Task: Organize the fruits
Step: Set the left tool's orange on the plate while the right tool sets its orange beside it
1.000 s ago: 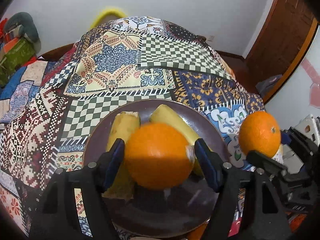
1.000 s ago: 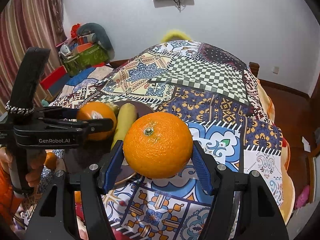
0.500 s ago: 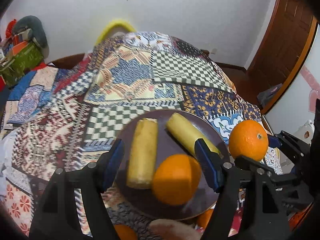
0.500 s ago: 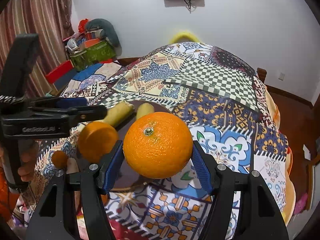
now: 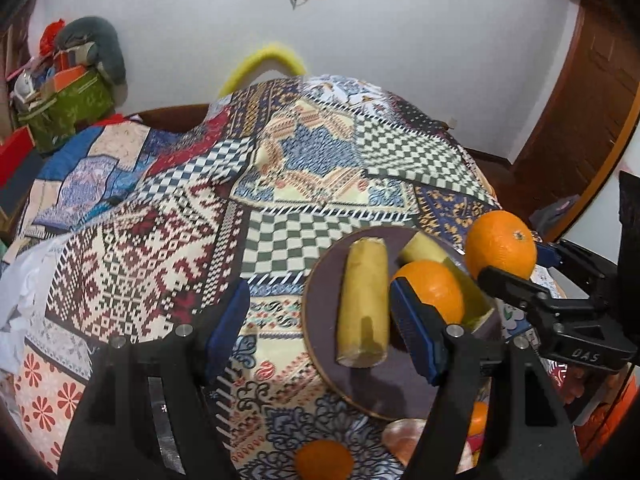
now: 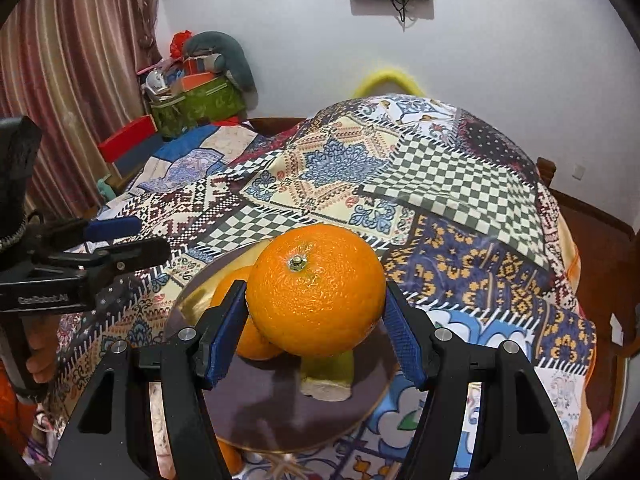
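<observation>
orange and round, the big fruit (image 6: 316, 292) sits squeezed between the blue pads of your right gripper (image 6: 316, 320), just above the dark round plate (image 6: 280, 412). your left gripper (image 5: 320, 332) has its fingers spread apart with nothing between them, off to the left of the plate over the patchwork cloth (image 5: 160, 248). on the plate lie a second orange (image 5: 434, 290) and two yellow banana pieces (image 5: 364, 300). a small orange fruit (image 5: 324, 460) lies on the cloth near the plate.
</observation>
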A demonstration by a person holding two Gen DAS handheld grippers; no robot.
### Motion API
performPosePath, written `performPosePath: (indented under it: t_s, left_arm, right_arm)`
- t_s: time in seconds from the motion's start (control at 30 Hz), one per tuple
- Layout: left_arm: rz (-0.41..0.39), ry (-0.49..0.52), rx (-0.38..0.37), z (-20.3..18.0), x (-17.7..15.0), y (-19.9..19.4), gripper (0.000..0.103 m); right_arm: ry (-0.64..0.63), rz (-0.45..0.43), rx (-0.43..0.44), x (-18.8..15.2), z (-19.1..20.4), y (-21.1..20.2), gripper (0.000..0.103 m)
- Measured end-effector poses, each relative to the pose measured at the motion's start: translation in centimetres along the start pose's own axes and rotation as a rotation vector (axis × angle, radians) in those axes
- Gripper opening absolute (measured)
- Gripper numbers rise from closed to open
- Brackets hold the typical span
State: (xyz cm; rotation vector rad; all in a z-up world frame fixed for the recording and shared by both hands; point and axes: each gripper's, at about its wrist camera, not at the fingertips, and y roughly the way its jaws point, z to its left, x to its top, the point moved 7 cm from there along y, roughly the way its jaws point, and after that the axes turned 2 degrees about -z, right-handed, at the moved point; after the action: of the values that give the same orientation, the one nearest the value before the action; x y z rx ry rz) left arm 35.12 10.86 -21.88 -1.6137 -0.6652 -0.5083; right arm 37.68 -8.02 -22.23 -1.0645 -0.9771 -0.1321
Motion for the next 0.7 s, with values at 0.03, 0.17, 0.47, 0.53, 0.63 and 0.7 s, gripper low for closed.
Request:
performPosePath:
  t_s: [0.03, 0.17, 0.47, 0.53, 0.63, 0.7]
  left_arm:
    - [0.005, -0.01, 0.003, 0.4, -0.3, 0.2, 0.072]
    - [0.021, -0.028, 0.006, 1.1, -1.3, 0.2, 0.072]
    - [0.008, -0.021, -0.014, 0.4, -3.0, -2.5, 0.072]
    - [0.004, -0.014, -0.013, 0.3, -3.3, -3.3, 0.072]
    - [0.0, -0.017, -0.016, 0.4, -3.8, -4.3, 0.072]
    - [0.001, -0.019, -0.016, 0.5, -4.1, -4.7, 0.072]
  right_arm:
    - [-0.003, 0.004, 0.003, -0.2, 0.2, 0.0, 0.063]
    - [-0.032, 0.026, 0.002, -1.6, 1.3, -0.7, 0.063]
    - [-0.039, 0.097, 0.051, -4.6, 3.5, -0.7, 0.063]
    - [-0.02, 0.116, 0.062, -5.0, 3.6, -0.1, 0.063]
    - [-0.015, 0.138, 0.066, -5.3, 3.7, 0.4, 0.063]
    - [-0.015, 0.152, 0.065, -5.6, 3.8, 0.9, 0.063]
